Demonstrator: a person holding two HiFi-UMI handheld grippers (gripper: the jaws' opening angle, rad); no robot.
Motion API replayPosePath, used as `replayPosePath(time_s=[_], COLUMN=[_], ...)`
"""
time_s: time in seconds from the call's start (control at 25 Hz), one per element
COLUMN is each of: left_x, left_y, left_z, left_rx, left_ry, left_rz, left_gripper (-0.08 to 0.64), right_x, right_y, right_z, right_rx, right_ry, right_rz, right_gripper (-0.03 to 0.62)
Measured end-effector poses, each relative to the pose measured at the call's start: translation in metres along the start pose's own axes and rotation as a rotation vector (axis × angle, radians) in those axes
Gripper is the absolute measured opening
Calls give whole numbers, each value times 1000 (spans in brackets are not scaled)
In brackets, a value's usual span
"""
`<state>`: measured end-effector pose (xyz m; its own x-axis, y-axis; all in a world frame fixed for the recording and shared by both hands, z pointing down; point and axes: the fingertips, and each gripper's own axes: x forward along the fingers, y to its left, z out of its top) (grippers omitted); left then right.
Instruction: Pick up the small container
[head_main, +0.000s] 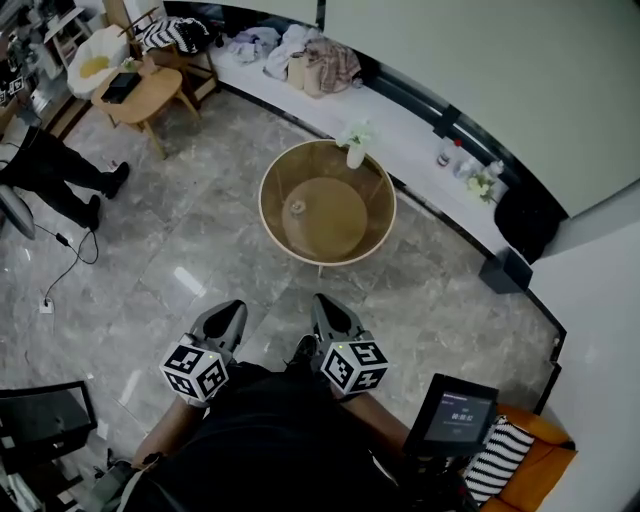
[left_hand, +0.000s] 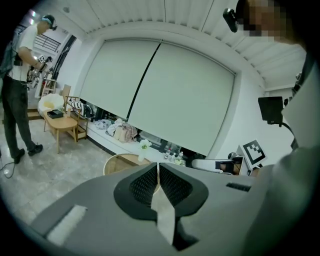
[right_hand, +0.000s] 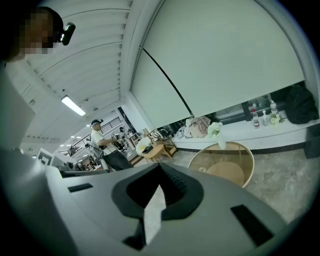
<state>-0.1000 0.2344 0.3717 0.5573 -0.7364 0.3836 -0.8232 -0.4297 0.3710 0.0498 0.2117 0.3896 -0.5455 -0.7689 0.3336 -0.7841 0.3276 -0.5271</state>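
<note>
The small container is a little pale object on the glass top of a round wooden-rimmed table, ahead of me on the floor. A white vase with flowers stands at the table's far rim. Both grippers are held close to my body, well short of the table. My left gripper and right gripper point toward it, jaws shut and empty. In the right gripper view the shut gripper aims left of the table, where the container shows. In the left gripper view the shut gripper hides most of the table.
A person stands at the left by a small wooden side table. A white ledge with clothes and bottles runs along the far wall. A black bin, a screen and an orange seat are at my right.
</note>
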Motion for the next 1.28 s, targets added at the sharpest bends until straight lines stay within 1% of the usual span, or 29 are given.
replayPosePath(time_s=[0.12,0.28,0.44,0.64,0.76,0.88,1.0,1.16,1.28], left_x=[18,35,53,85,110,134,156,189,208], left_y=[2,9,25,50,70,101,134,164,187], left_z=[10,19,25,39,56,78,96,107,112], left_rx=[-10,-20,-29,-27,2,53,53,64,90], left_ry=[-11,0,15,35,45,54,73,118,142], left_rz=[9,8,-3,-56,-86,-111,-150,-224,-242], left_gripper=[14,14,14,14,14,14,14,14,14], right_x=[11,22,39,68,94,126,156,190,210], right_y=[-16,-27,-35,-48,-55,-57,-58,-63,-60], right_z=[12,24,28,39,55,70,80,87,88], right_rx=[-16,-11,7,15,19,20,32,48,50], right_ry=[10,16,21,13,3,-3,-1,5,19], right_rz=[-3,-12,-30,-86,-119,-155,-203,-260,-291], right_gripper=[6,6,6,6,6,6,6,6,6])
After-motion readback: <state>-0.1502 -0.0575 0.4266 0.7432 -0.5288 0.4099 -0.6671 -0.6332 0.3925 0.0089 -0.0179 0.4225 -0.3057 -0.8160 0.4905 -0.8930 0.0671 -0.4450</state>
